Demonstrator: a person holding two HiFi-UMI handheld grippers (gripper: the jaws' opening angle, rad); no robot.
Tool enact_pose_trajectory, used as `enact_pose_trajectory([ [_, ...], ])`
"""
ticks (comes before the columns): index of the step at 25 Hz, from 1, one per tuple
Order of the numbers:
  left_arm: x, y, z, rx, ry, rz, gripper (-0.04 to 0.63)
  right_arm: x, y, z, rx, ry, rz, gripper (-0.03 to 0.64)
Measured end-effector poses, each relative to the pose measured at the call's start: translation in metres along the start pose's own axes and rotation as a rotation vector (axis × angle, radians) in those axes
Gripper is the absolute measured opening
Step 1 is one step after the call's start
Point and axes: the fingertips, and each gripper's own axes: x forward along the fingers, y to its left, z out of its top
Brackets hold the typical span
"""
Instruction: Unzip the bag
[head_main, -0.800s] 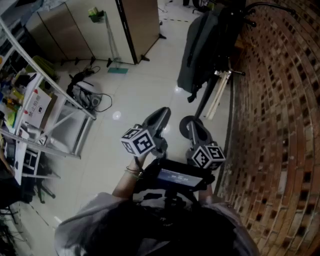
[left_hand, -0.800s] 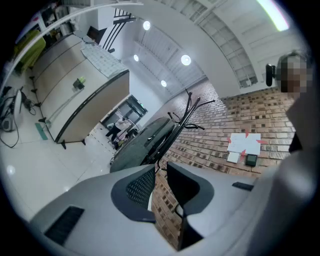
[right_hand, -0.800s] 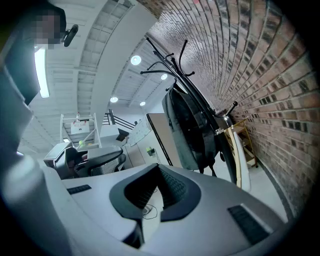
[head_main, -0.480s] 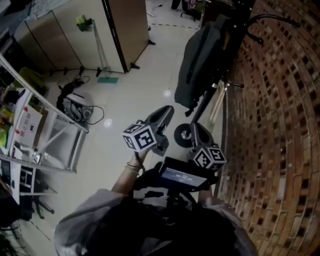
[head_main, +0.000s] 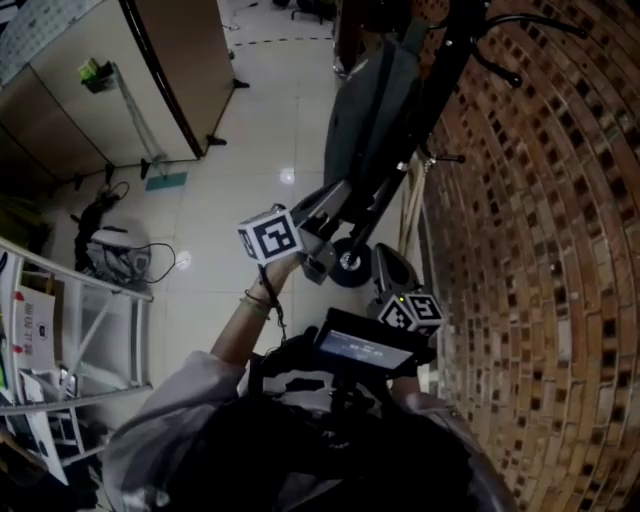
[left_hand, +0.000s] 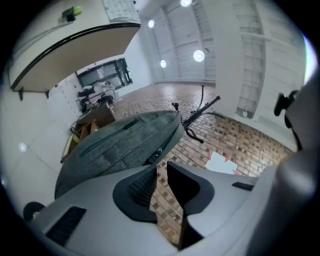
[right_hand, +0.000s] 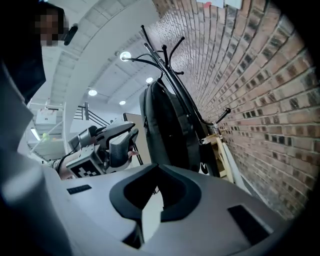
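Observation:
A grey backpack (head_main: 362, 115) hangs on a black coat stand (head_main: 455, 45) beside the brick wall. In the left gripper view the backpack (left_hand: 120, 142) fills the middle, its zip pull (left_hand: 157, 154) just beyond the jaws. My left gripper (head_main: 322, 215) is raised close to the bag's lower part, open, with only brick floor showing in the narrow gap (left_hand: 162, 195). My right gripper (head_main: 392, 272) sits lower and nearer the wall, open by a slit with nothing in it (right_hand: 152, 210). From there I see the bag (right_hand: 167, 125) and the left gripper (right_hand: 117, 142) short of it.
The curved brick wall (head_main: 520, 250) runs along the right. A black wheel (head_main: 350, 268) sits on the floor under the bag. Pale wooden slats (right_hand: 220, 150) lean on the wall. Metal shelving (head_main: 90, 300), floor cables (head_main: 110, 245) and a wooden cabinet (head_main: 190, 60) are to the left.
The left gripper has risen and reached forward toward the hanging bag. The head view has swung toward the wall, bringing the bag closer. The right gripper has stayed low.

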Motion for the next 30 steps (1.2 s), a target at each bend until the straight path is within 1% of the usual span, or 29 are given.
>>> enact_pose_trajectory([
  [1, 0.002, 0.004, 0.001, -0.053, -0.002, -0.011, 0.072, -0.001, -0.002, -0.001, 0.003, 0.004, -0.008, -0.008],
  [2, 0.006, 0.006, 0.002, -0.105, -0.001, -0.039, 0.072, -0.001, -0.003, 0.0, 0.007, 0.006, -0.012, -0.008],
  [4, 0.016, -0.001, 0.005, -0.181, 0.009, -0.132, 0.072, 0.0, -0.006, 0.003, 0.01, 0.006, -0.013, -0.008],
  [6, 0.023, -0.005, 0.011, -0.223, 0.014, -0.19, 0.072, 0.002, -0.008, 0.006, 0.008, 0.004, -0.011, -0.008],
  [9, 0.026, -0.003, 0.016, -0.262, -0.002, -0.205, 0.072, 0.002, -0.012, 0.008, 0.009, 0.0, -0.011, -0.008],
  [13, 0.029, 0.001, 0.015, -0.27, 0.002, -0.19, 0.072, 0.003, -0.016, 0.011, 0.005, 0.01, -0.008, -0.008],
  [17, 0.029, 0.003, 0.015, -0.308, -0.018, -0.192, 0.072, 0.003, -0.019, 0.011, 0.009, 0.015, -0.002, -0.008],
  [19, 0.028, 0.001, 0.016, -0.295, -0.025, -0.194, 0.072, 0.005, -0.02, 0.01, 0.006, 0.018, 0.006, -0.008],
  [22, 0.029, -0.005, 0.021, -0.252, -0.032, -0.205, 0.072, 0.008, -0.02, 0.011, 0.003, 0.019, 0.016, -0.008],
  [25, 0.032, -0.011, 0.027, -0.247, -0.041, -0.22, 0.072, 0.01, -0.02, 0.011, -0.002, 0.022, 0.024, -0.008],
  [30, 0.034, -0.012, 0.026, -0.234, -0.047, -0.219, 0.072, 0.011, -0.024, 0.012, -0.005, 0.024, 0.023, -0.008],
])
